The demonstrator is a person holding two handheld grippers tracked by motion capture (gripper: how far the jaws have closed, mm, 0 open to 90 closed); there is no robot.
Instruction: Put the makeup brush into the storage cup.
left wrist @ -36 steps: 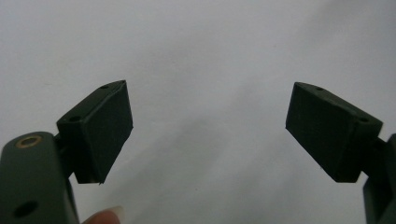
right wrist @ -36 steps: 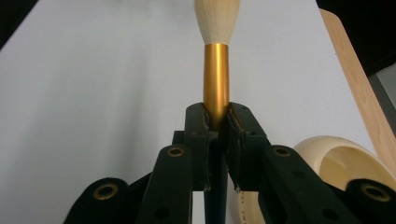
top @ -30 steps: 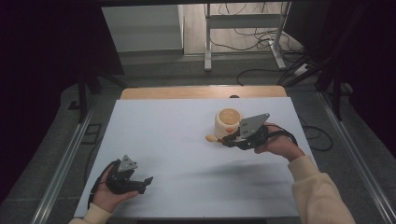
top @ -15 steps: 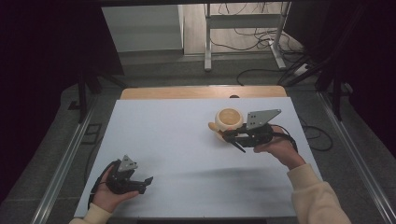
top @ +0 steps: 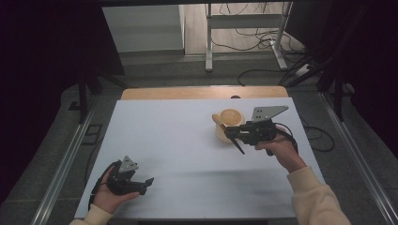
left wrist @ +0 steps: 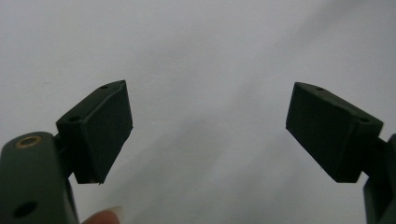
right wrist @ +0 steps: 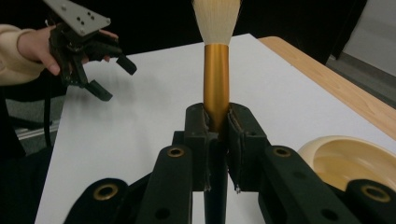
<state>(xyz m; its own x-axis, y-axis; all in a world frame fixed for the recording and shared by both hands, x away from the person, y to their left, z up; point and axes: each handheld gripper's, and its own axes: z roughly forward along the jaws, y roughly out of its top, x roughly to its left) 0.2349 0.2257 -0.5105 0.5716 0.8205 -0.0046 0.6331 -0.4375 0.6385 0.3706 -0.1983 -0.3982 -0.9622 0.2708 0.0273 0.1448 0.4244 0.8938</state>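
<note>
Holding the slim brush with the gold metal handle and pale cream bristles (right wrist: 216, 56) steady is the heart of this step: the right gripper (right wrist: 217, 123) has its jaws pressed together on the gold handle, low on the shaft, with the bristle tuft standing free beyond the tips. In the high view that right gripper (top: 233, 137) sits at the right of the white table (top: 178, 140), just beside the round cream-coloured bowl (top: 229, 123), whose rim also shows at the lower right of the right gripper view (right wrist: 348, 161). Judging from this, the work is bringing the brush to the bowl, so the handle should stay clamped squarely, without twisting in the pads, and the tuft should be guided over the rim rather than against it, since a sideways knock could tip or slide the light bowl. The left gripper (top: 145, 183) rests at the near left, well apart from the bowl, its jaws spread with nothing between them; it could brace the bowl if it shifts
</note>
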